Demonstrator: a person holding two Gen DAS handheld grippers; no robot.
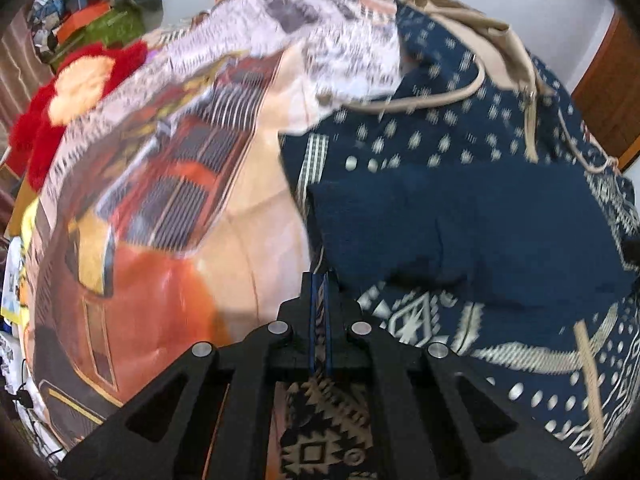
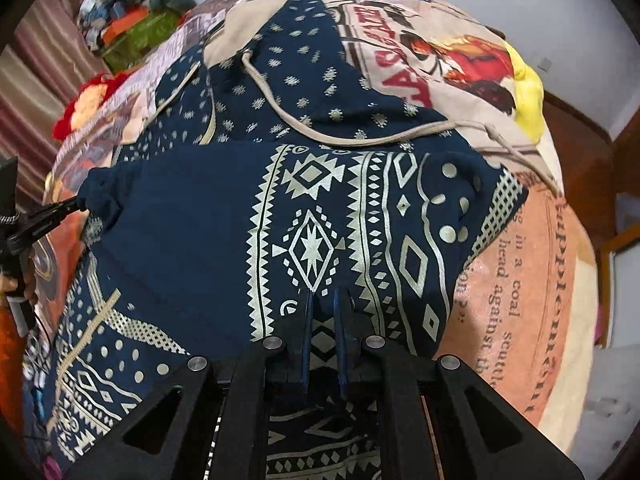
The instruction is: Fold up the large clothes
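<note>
Nearest the left wrist camera, the left gripper (image 1: 320,280) has its fingers pressed together on a fold of the navy patterned hoodie (image 1: 460,216), pinching the cloth at the garment's left edge, where it meets the printed bedspread (image 1: 160,208). The same gripper shows at the left rim of the right wrist view (image 2: 78,202), gripping a bunched corner of the folded-over plain navy panel. To its left the bedspread lies bare and wide as far as the red plush toy (image 1: 60,92) and the pile of clutter (image 1: 92,12) near the curtain. The hoodie is spread on the bed, its hood (image 2: 304,60) pointing away from both cameras, tan lining showing, and the beige drawstring (image 2: 360,136) trailing across the chest and off the garment's right edge. Close to the right wrist camera, the right gripper (image 2: 324,300) is pinched on the patterned fabric near the lower hem, with cloth passing between its narrowly set fingers. Right of the hoodie's dotted sleeve edge (image 2: 500,208), bare bedspread with printed lettering runs out to the yellow pillow (image 2: 528,92) and the wooden bed frame (image 2: 580,148).
</note>
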